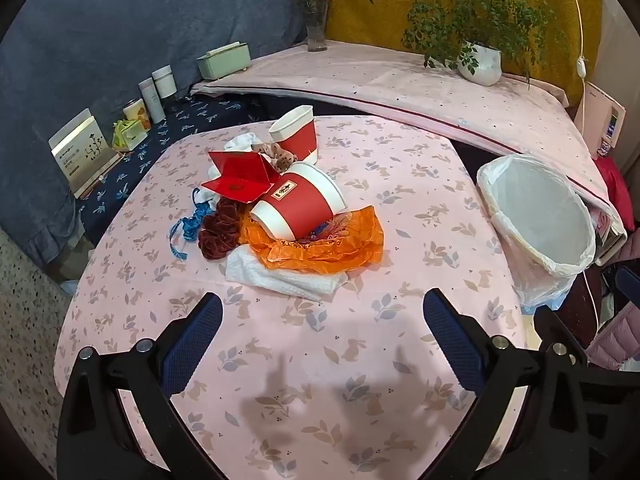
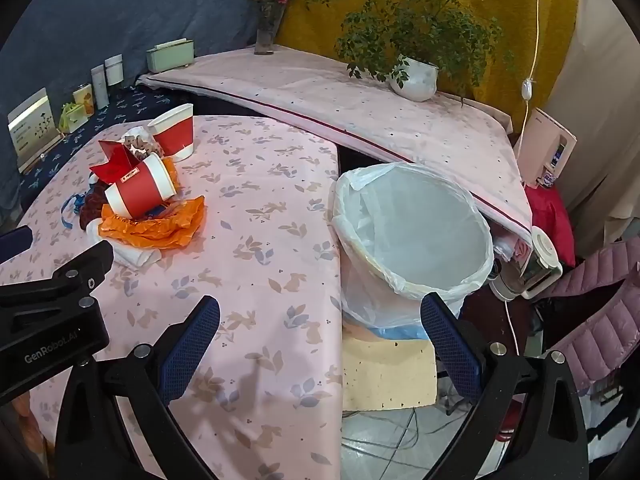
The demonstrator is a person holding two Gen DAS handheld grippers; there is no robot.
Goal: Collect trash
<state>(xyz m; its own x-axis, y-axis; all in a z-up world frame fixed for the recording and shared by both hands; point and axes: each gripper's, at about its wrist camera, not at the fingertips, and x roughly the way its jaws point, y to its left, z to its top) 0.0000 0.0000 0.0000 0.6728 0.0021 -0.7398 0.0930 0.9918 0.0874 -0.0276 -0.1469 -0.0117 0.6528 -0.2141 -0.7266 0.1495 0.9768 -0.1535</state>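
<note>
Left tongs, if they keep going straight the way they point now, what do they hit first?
Probably the bare pink tablecloth: the open left tongs point down at it, short of the white paper towel that edges the trash pile. Depth is uncertain.

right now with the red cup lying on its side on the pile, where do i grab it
Take the tipped cup across its red sleeve, coming down from above with the open left gripper. It lies on the orange bag, its round body exposed on top, while its open mouth faces away, so a rim pinch would probably be awkward.

Lined bin (image 2: 416, 236) beside littered table (image 2: 256, 264)
</note>
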